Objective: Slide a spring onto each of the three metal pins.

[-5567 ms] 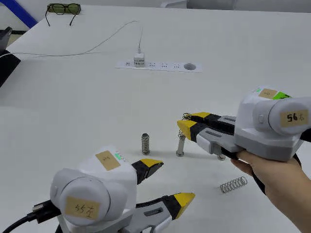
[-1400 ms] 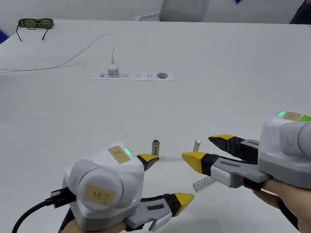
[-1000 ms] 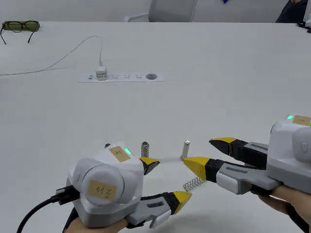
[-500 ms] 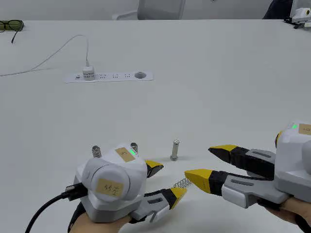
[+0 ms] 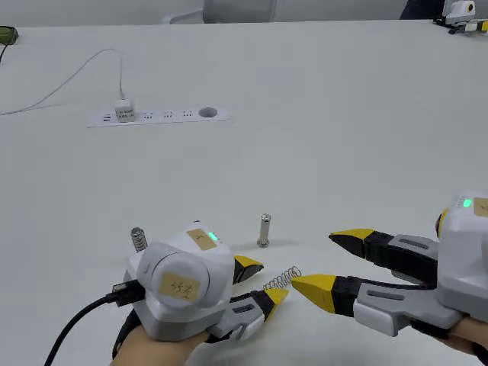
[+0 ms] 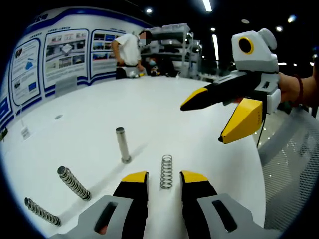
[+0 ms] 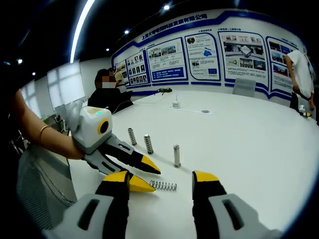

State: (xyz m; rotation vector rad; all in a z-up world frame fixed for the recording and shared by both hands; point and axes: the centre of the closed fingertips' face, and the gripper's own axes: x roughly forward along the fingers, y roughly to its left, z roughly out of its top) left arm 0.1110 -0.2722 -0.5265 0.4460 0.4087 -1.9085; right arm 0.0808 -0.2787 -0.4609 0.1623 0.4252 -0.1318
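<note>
2 of 3 pins carry springs: first sprung pin (image 7: 131,136), second sprung pin (image 7: 148,143). The bare pin (image 5: 264,229) stands upright beside them. The last spring (image 6: 166,172) lies flat on the white table (image 5: 305,114), between the left gripper (image 5: 268,280) jaws, which stand apart and are not yet pinching. The right gripper (image 5: 311,259) hovers near, jaws wide. Step in hand: pickup of spring 3. Next move likely calls for closing on the coil, lifting it upright and aligning it over the bare pin.

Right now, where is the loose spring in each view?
Head view: loose spring, lower centre, at the tips of the left gripper.
Left gripper view: bottom centre, between its open fingers.
Right gripper view: lower centre, just ahead of the right gripper.
Shared landmark: the bare pin, upright just beyond the spring.
</note>
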